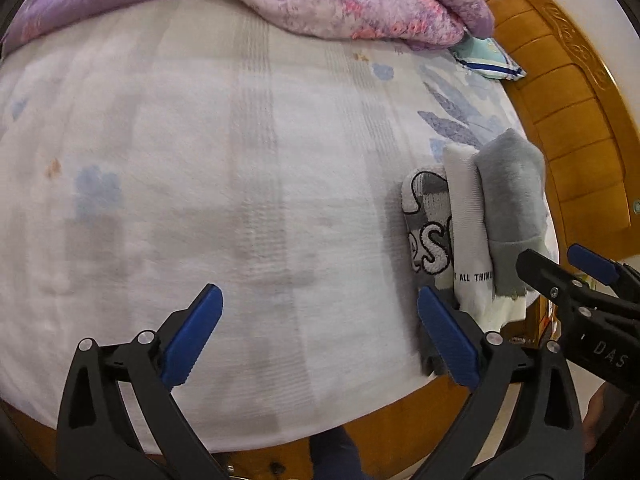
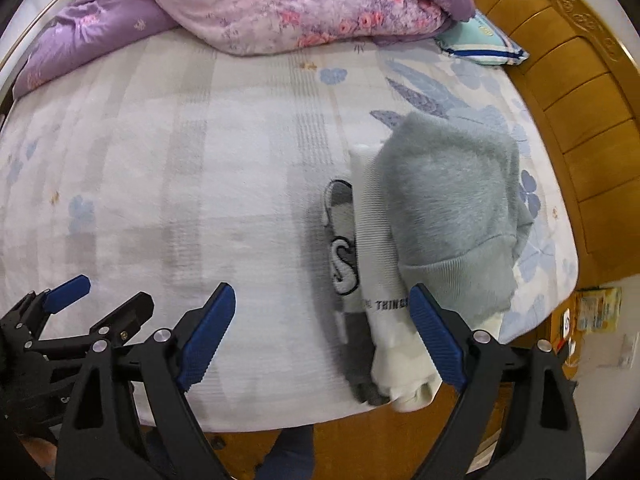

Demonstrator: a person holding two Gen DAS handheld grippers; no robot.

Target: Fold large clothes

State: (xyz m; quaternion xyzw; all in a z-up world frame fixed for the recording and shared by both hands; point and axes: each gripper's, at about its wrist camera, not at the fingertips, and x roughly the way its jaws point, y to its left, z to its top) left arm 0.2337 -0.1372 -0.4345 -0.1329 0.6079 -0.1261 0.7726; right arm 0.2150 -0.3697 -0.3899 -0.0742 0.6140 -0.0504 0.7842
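Blue-padded fingers of the left tool [image 1: 320,332] stand wide apart with only bare bedsheet [image 1: 200,200] between them; it holds nothing. Right tool [image 2: 322,332] is likewise spread wide and empty, its right finger just in front of the folded clothes. Those clothes sit to the right of both tools, near the corner of the bed: a grey fleece top [image 2: 452,208] lying over a white garment [image 2: 376,248] and a lettered grey one [image 2: 344,256]. The white garment's lower end droops over the mattress edge. As I judge it, the pile looks finished but precarious; a careless sweep of the right tool could snag the overhang, dragging the stack off the bed or undoing the folds.
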